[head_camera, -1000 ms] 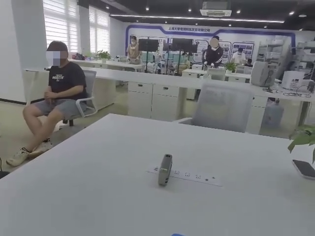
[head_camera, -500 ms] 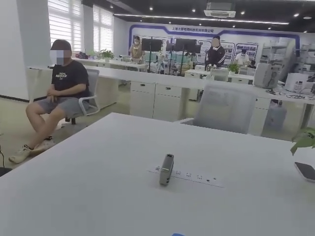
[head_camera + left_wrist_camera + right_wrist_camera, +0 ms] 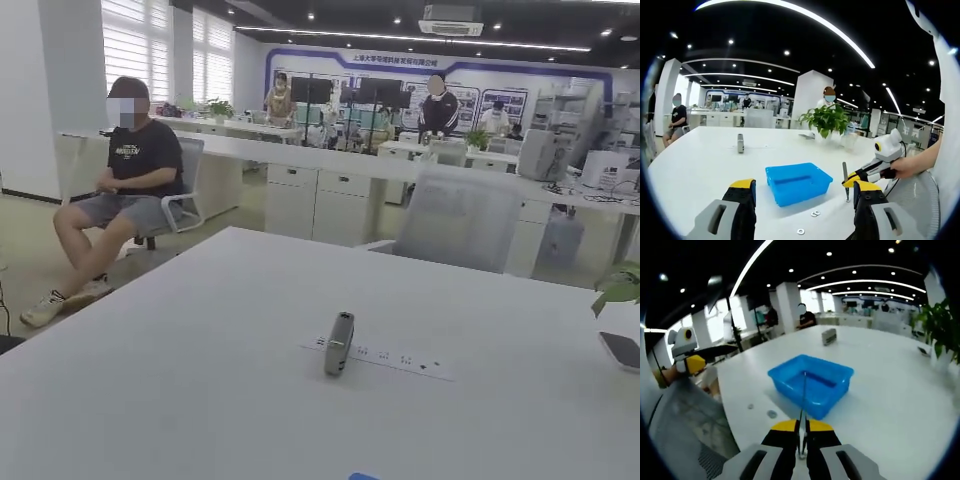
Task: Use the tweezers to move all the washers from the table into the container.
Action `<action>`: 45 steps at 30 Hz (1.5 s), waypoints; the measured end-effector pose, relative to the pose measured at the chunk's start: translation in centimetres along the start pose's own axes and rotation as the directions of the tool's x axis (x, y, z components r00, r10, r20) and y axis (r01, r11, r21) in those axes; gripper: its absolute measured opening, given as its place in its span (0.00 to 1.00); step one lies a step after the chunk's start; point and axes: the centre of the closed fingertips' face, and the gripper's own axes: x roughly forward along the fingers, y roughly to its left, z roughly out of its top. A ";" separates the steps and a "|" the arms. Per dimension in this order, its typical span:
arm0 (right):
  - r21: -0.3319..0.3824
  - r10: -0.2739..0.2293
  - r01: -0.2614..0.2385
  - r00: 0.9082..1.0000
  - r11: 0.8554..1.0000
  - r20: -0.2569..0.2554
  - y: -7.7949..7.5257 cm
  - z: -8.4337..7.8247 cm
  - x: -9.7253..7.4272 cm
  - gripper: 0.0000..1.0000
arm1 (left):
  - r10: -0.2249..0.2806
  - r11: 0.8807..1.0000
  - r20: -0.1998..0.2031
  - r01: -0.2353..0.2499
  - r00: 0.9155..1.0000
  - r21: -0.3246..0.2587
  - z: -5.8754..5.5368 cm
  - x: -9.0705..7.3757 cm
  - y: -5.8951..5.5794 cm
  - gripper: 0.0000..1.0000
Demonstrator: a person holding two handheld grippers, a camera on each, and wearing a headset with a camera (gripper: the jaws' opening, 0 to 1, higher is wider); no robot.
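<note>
The left claw stands wide with nothing between its jaws. Just ahead of it two washers lie on the white worktop, and beyond them sits the blue container. This view also catches the right claw entering from the right, holding the tweezers upright, tips down close to the worktop beside the container. The right gripper view shows that claw's jaws pinched narrow on the tweezers, which point at the container straight ahead. Two washers lie to the left of the jaws. The head view takes in the far worktop, a grey device and a seated person.
</note>
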 end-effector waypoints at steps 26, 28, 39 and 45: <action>-0.007 0.000 0.000 1.000 1.000 0.005 -1.0 -0.7 0.4 0.01 | 0.002 1.000 0.005 -0.002 1.000 0.013 0.1 -0.1 0.0 0.81; 0.003 0.011 -0.011 1.000 1.000 0.023 -1.0 -0.6 0.7 0.00 | 0.000 1.000 0.003 0.000 1.000 0.015 0.1 -0.1 -0.1 0.80; -0.143 0.142 -0.129 0.987 0.981 0.081 2.3 1.1 4.0 0.00 | 0.000 1.000 0.007 0.000 1.000 0.019 0.2 -0.1 -0.1 0.80; -0.250 0.228 -0.200 0.970 0.947 0.088 5.7 1.8 5.2 0.00 | 0.001 1.000 0.006 -0.001 1.000 0.017 0.2 -0.1 -0.1 0.80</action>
